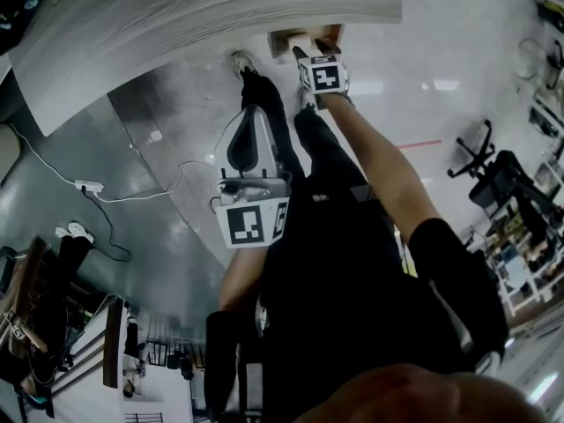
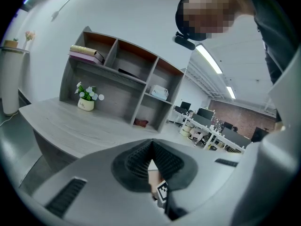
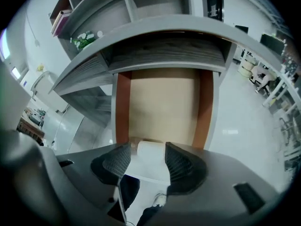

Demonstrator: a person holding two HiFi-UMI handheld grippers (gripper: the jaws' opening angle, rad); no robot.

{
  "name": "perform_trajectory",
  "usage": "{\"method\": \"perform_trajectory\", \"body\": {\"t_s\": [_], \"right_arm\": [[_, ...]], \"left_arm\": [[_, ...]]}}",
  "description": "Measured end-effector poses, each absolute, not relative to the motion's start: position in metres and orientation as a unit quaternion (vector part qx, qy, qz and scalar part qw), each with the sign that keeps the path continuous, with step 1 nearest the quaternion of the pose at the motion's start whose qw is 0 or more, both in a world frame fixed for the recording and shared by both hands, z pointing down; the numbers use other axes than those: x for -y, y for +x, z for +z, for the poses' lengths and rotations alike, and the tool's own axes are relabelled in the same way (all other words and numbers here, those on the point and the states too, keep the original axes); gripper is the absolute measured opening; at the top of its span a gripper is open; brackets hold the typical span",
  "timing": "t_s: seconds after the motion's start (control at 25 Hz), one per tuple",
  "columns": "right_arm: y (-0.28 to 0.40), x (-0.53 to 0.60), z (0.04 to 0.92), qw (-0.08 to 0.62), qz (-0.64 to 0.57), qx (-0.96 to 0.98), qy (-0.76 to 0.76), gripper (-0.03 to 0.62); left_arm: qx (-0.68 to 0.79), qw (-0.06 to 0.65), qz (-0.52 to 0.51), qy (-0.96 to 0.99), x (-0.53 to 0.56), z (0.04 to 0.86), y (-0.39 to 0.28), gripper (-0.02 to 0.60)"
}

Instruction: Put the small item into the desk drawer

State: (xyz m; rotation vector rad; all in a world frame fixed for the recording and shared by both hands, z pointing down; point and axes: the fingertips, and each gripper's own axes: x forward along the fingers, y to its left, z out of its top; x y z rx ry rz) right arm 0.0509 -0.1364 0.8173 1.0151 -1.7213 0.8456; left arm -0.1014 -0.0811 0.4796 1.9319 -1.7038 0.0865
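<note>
Small white item (image 3: 150, 149) is lying at open tan-floored drawer's (image 3: 162, 102) near end, showing only in right gripper view, between right gripper's (image 3: 147, 155) parted jaws; left gripper (image 2: 151, 146) is sitting closed, empty.

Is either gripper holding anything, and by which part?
Nothing, apparently. The left gripper is shut, empty. The right gripper is open above the drawer; the white item shows between its jaws, seemingly not pressed.

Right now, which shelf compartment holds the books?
The upper left compartment, above the potted flowers; stacked books lie flat there, the others hold no stack.
</note>
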Motion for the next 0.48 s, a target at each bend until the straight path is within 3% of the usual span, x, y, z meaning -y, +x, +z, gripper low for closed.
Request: {"method": "perform_trajectory", "body": {"t_s": [0.48], "right_arm": [[0.061, 0.129, 0.766, 0.441, 0.341, 0.714, 0.424, 0.055]], "left_arm": [[0.642, 0.253, 0.017, 0.724, 0.062, 0.438, -0.08, -0.002]]}}
